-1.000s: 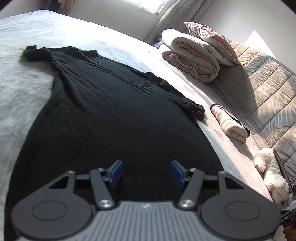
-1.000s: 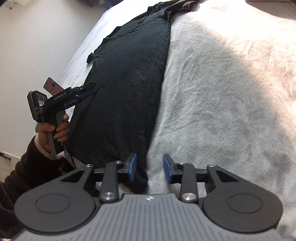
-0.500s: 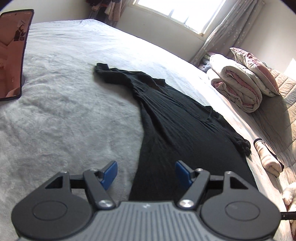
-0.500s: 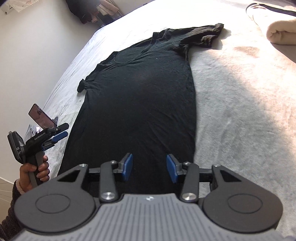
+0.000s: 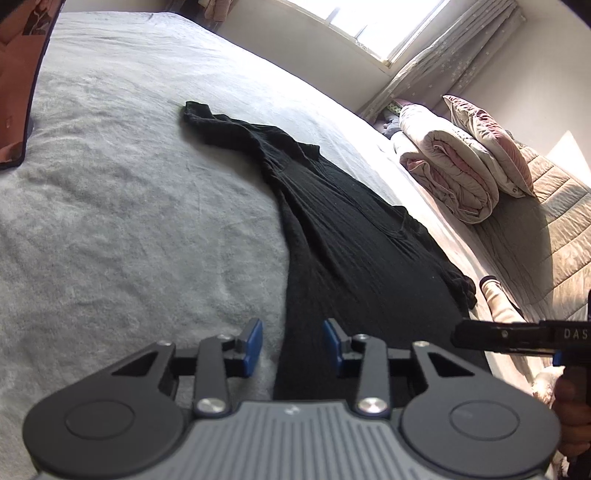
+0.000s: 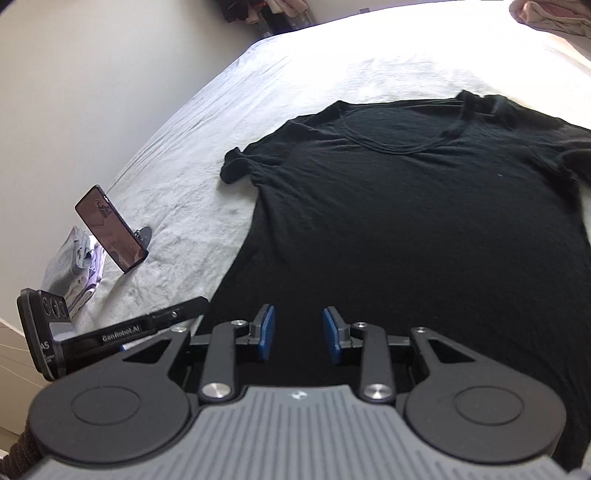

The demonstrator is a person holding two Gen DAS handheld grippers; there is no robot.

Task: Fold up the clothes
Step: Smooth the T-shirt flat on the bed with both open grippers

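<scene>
A bedroom: bed (image 5: 129,184), rolled duvet (image 5: 447,177), curtained window (image 5: 369,22).

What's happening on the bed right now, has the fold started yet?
Not yet. A black T-shirt lies spread flat on the grey bedspread, unfolded. A person holds both grippers at its bottom hem: the left gripper sits over the shirt's left edge, the right gripper over the hem nearer the middle. Both sets of jaws are closing, but no fabric looks pinched yet. A phone on a stand sits to the left, well clear of the shirt.
</scene>
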